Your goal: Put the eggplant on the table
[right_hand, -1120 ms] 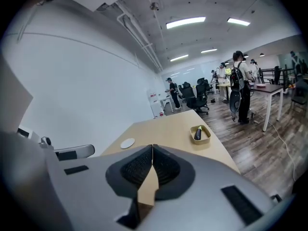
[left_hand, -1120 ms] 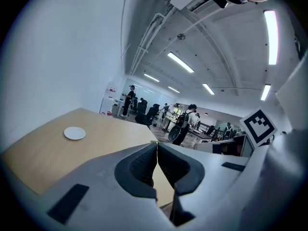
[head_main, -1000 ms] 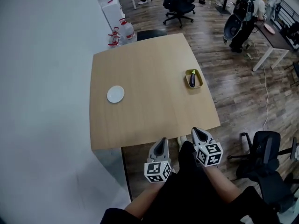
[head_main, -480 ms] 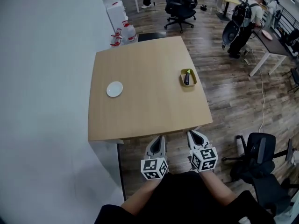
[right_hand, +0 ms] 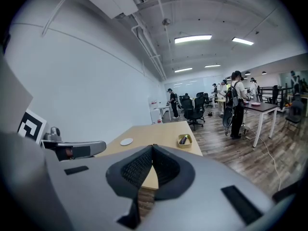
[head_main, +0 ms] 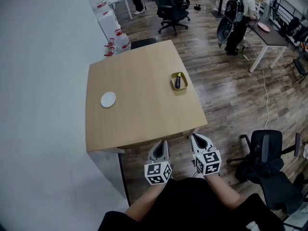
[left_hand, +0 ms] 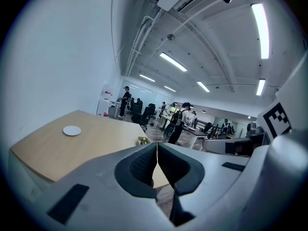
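A dark purple eggplant [head_main: 177, 82] lies in a small yellow tray [head_main: 173, 81] near the right edge of a light wooden table [head_main: 139, 105]. The right gripper view shows the eggplant [right_hand: 183, 139] far ahead in its tray [right_hand: 180, 144]. My left gripper [head_main: 161, 145] and right gripper [head_main: 198, 139] hover side by side just off the table's near edge, well short of the tray. Both have their jaws pressed together with nothing between them. In the left gripper view the left gripper [left_hand: 157, 149] points across the table, where the tray [left_hand: 142, 140] shows small.
A small white plate [head_main: 108, 99] sits on the table's left part. A white wall runs along the left. Water jugs [head_main: 115, 41] stand behind the table. Office chairs [head_main: 266, 154] stand at my right and beyond the table; a person with a backpack [head_main: 236, 13] stands at a desk.
Both grippers have come forward from over my lap to the table's near edge, staying shut. The whole view has shifted, so the table and tray sit a little further left and higher.
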The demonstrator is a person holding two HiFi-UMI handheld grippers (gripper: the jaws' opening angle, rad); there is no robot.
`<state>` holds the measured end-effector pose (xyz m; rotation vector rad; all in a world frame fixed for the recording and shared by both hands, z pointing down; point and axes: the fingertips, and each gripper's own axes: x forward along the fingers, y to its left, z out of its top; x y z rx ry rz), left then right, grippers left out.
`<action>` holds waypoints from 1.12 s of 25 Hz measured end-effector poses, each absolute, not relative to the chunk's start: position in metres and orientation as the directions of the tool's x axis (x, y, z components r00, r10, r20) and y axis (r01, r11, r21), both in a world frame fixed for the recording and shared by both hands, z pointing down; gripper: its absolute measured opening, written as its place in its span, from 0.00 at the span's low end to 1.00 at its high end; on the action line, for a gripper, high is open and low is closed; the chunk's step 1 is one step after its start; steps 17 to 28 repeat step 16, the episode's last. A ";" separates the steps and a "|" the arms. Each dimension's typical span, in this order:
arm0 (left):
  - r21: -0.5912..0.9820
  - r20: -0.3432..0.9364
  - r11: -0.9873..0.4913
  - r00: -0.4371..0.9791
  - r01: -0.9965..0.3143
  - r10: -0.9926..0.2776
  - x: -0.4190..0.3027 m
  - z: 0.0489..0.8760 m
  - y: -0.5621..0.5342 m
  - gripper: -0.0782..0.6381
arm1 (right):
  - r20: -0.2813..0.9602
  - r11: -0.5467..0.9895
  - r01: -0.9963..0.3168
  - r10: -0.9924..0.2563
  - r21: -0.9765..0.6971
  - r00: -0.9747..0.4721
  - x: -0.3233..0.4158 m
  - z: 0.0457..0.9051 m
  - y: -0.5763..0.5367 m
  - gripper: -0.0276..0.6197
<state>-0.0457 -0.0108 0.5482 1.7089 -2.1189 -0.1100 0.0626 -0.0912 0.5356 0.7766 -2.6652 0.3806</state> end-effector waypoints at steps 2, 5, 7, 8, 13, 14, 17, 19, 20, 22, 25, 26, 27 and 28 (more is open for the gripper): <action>0.308 0.273 0.242 -0.158 -0.920 -0.949 -0.039 0.546 -0.018 0.13 | 0.386 0.809 -0.566 -0.477 -0.157 -0.789 0.071 0.533 -0.099 0.14; 0.302 0.272 0.226 -0.143 -0.926 -0.952 -0.027 0.543 -0.025 0.13 | 0.380 0.806 -0.571 -0.485 -0.156 -0.787 0.078 0.529 -0.105 0.14; 0.305 0.271 0.218 -0.135 -0.927 -0.953 -0.020 0.544 -0.029 0.13 | 0.375 0.808 -0.569 -0.485 -0.153 -0.790 0.081 0.528 -0.107 0.14; 0.310 0.271 0.215 -0.131 -0.926 -0.954 -0.016 0.544 -0.031 0.13 | 0.374 0.809 -0.569 -0.486 -0.150 -0.790 0.084 0.527 -0.108 0.14; 0.340 0.277 0.222 -0.128 -0.914 -0.952 -0.004 0.544 -0.041 0.13 | 0.374 0.806 -0.574 -0.493 -0.143 -0.786 0.098 0.524 -0.119 0.14; 0.340 0.278 0.224 -0.130 -0.913 -0.952 -0.002 0.545 -0.042 0.13 | 0.374 0.805 -0.575 -0.493 -0.144 -0.785 0.101 0.524 -0.120 0.14; 0.339 0.280 0.227 -0.133 -0.913 -0.951 0.003 0.546 -0.043 0.13 | 0.375 0.804 -0.576 -0.494 -0.147 -0.785 0.107 0.526 -0.123 0.14; 0.339 0.280 0.227 -0.133 -0.913 -0.951 0.003 0.546 -0.043 0.13 | 0.375 0.804 -0.576 -0.494 -0.147 -0.785 0.107 0.526 -0.123 0.14; 0.339 0.280 0.227 -0.133 -0.913 -0.951 0.003 0.546 -0.043 0.13 | 0.375 0.804 -0.576 -0.494 -0.147 -0.785 0.107 0.526 -0.123 0.14; 0.339 0.280 0.227 -0.133 -0.913 -0.951 0.003 0.546 -0.043 0.13 | 0.375 0.804 -0.576 -0.494 -0.147 -0.785 0.107 0.526 -0.123 0.14; 0.339 0.280 0.227 -0.133 -0.913 -0.951 0.003 0.546 -0.043 0.13 | 0.375 0.804 -0.576 -0.494 -0.147 -0.785 0.107 0.526 -0.123 0.14; 0.339 0.280 0.227 -0.133 -0.913 -0.951 0.003 0.546 -0.043 0.13 | 0.375 0.804 -0.576 -0.494 -0.147 -0.785 0.107 0.526 -0.123 0.14; 0.339 0.280 0.227 -0.133 -0.913 -0.951 0.003 0.546 -0.043 0.13 | 0.375 0.804 -0.576 -0.494 -0.147 -0.785 0.107 0.526 -0.123 0.14; 0.339 0.280 0.227 -0.133 -0.913 -0.951 0.003 0.546 -0.043 0.13 | 0.375 0.804 -0.576 -0.494 -0.147 -0.785 0.107 0.526 -0.123 0.14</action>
